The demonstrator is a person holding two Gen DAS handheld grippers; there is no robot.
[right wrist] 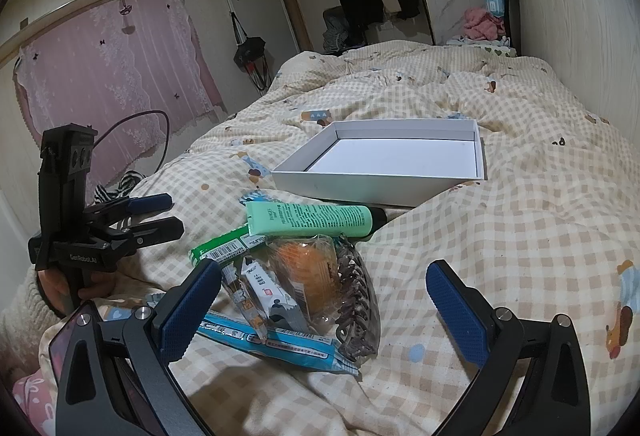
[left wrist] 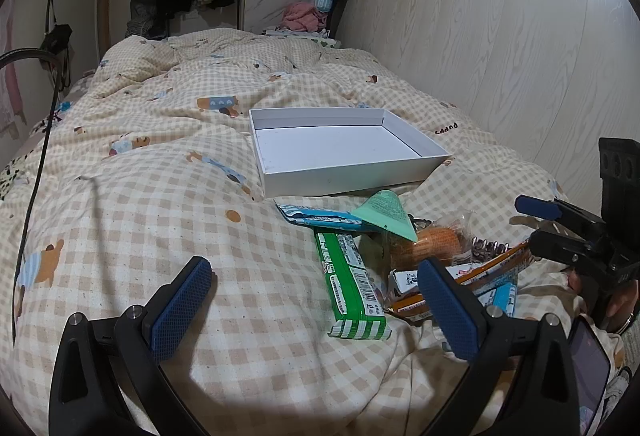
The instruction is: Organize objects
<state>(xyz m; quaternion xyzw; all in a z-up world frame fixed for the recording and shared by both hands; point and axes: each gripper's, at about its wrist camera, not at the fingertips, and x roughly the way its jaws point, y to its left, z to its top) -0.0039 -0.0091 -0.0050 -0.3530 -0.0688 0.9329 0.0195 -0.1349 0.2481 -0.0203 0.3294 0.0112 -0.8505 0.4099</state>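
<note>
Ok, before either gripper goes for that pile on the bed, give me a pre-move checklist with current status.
1. Left gripper open, nothing between its fingers: ok.
2. Right gripper open, holding nothing: ok.
3. White box empty and upright on the duvet: ok.
4. Green pack at the pile's edge, top face unobstructed: ok.
5. Mint tube lies over other items, free to lift: ok.
6. Hair claw clear of the orange packet: cannot tell.
</note>
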